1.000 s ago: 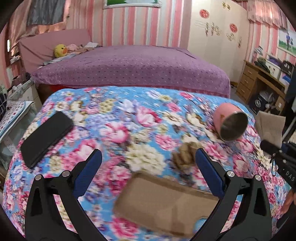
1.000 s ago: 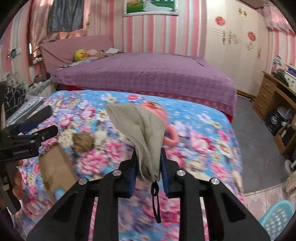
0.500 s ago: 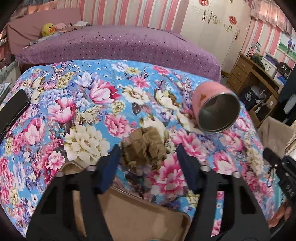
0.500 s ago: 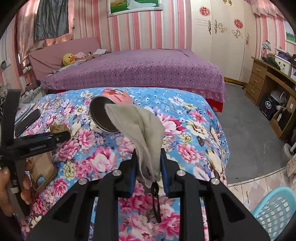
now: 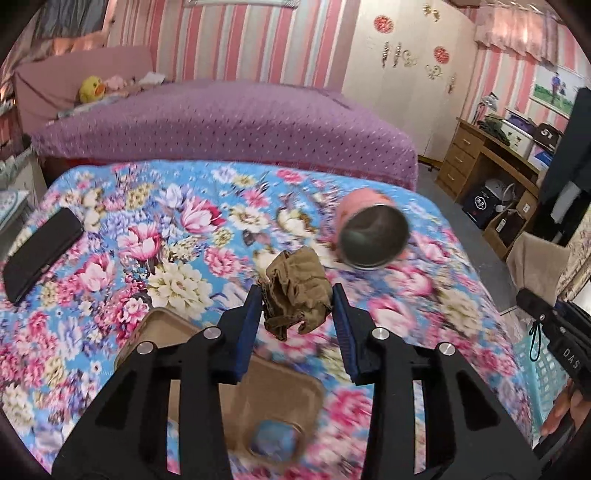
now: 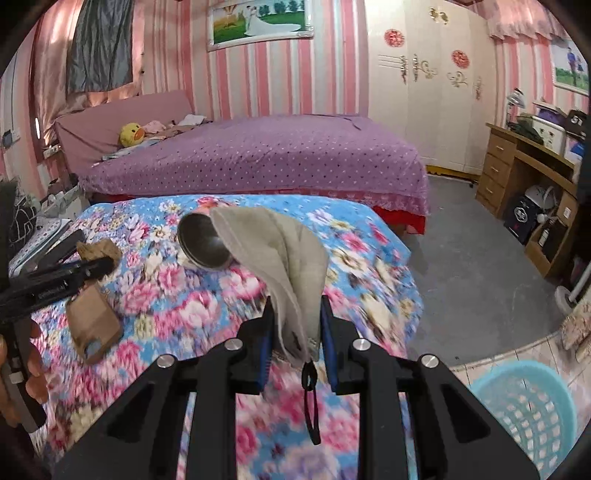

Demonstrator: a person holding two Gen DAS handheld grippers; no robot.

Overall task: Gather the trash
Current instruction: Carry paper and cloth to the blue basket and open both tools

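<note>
In hand: left gripper [image 5: 295,314] clamps crumpled brown paper [image 5: 297,290]; right gripper [image 6: 297,332] pinches grey cloth [image 6: 280,258]. Outstanding: neither is in the blue basket [image 6: 524,410]; pink cup [image 5: 369,230] lies on the floral bedspread [image 5: 147,236].

Walls [image 6: 280,74] striped pink and white. Framed picture [image 6: 260,20] hangs high on far wall. Bed [image 6: 266,155] under purple dotted cover, yellow duck toy [image 6: 131,134] near its head. White wardrobe [image 6: 424,85] with red ornaments. Wooden desk [image 6: 524,162] at right. Grey floor [image 6: 472,236]. Dark curtain [image 6: 99,44] upper left.
</note>
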